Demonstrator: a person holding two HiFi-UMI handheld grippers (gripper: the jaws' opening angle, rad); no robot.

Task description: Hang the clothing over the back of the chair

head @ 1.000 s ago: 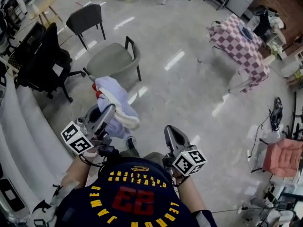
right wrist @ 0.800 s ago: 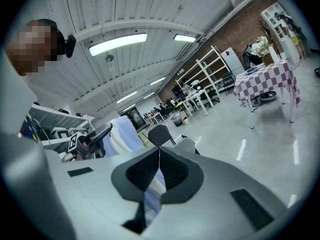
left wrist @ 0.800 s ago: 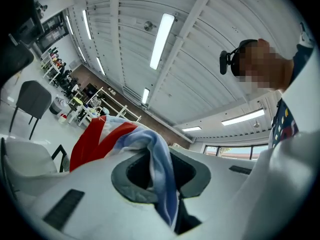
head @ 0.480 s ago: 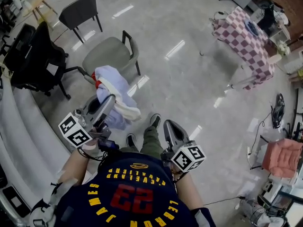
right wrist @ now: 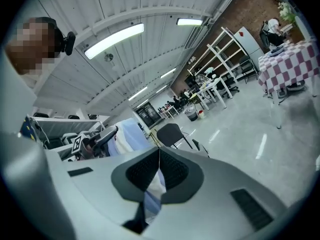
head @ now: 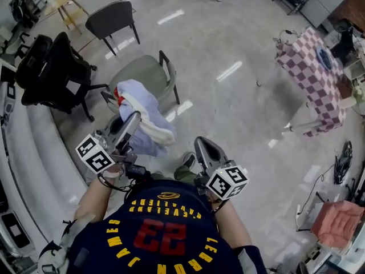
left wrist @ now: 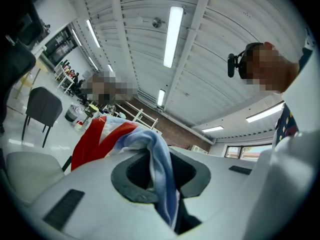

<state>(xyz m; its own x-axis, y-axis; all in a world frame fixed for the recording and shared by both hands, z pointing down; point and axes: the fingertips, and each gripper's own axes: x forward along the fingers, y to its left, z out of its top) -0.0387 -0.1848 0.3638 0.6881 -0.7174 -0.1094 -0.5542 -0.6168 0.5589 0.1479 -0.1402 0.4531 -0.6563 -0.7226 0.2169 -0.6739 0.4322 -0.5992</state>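
A light blue, white and red piece of clothing [head: 140, 104] hangs in a bunch from my left gripper [head: 134, 119], which is shut on it. In the left gripper view the cloth [left wrist: 112, 136] drapes over and between the jaws of that gripper [left wrist: 155, 176]. Just beyond it stands the grey armchair [head: 142, 72], whose near side the clothing overlaps in the head view. My right gripper [head: 201, 145] is lower right of the clothing and apart from it. Its jaws [right wrist: 159, 156] meet at the tips; the right gripper view shows the clothing [right wrist: 127, 131] off to its left.
A black office chair [head: 54, 67] stands left of the grey one, with a dark side chair [head: 111, 19] behind. A checkered table [head: 313, 73] is far right. A curved white counter [head: 28, 153] runs along the left. My shoe [head: 187, 160] is on the shiny floor.
I have walked across the floor with both grippers. The checkered table slid right in the head view. The clothing stays in the left gripper, close before the grey chair.
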